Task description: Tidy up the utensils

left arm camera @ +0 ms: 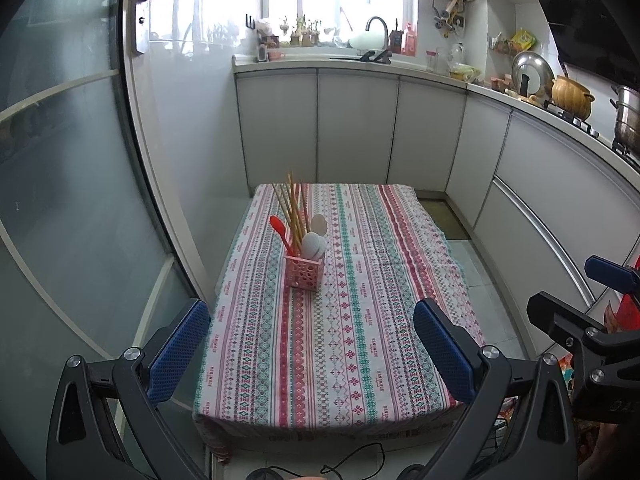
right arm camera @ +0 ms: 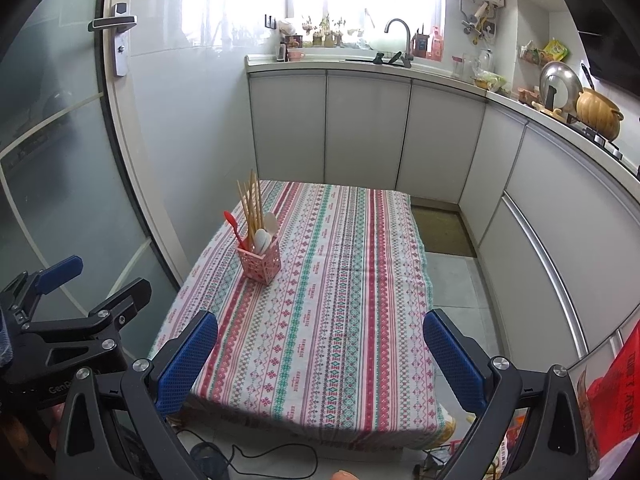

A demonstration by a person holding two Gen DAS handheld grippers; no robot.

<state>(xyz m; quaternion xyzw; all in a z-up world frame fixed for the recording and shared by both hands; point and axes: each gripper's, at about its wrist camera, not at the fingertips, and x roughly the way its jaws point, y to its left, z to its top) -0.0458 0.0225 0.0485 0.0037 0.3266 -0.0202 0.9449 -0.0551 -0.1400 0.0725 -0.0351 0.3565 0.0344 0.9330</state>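
Observation:
A pink perforated holder (left arm camera: pixel 304 272) (right arm camera: pixel 259 266) stands upright on the left half of the patterned tablecloth (left arm camera: pixel 360 300) (right arm camera: pixel 328 300). It holds several wooden chopsticks (left arm camera: pixel 291 210) (right arm camera: pixel 251 200), a red spoon (left arm camera: pixel 279 229) (right arm camera: pixel 232 224) and pale spoons (left arm camera: pixel 314 245) (right arm camera: pixel 262 239). My left gripper (left arm camera: pixel 312 354) is open and empty, held back at the table's near edge. My right gripper (right arm camera: pixel 320 360) is likewise open and empty, near the front edge. Each gripper appears at the side of the other's view.
White cabinets and a counter with a sink faucet (left arm camera: pixel 378 26) run along the back and right. A brown pot (left arm camera: pixel 572 98) and a steel lid sit on the right counter. A frosted glass door (left arm camera: pixel 60 160) stands left. A black cable (right arm camera: pixel 256 456) lies on the floor.

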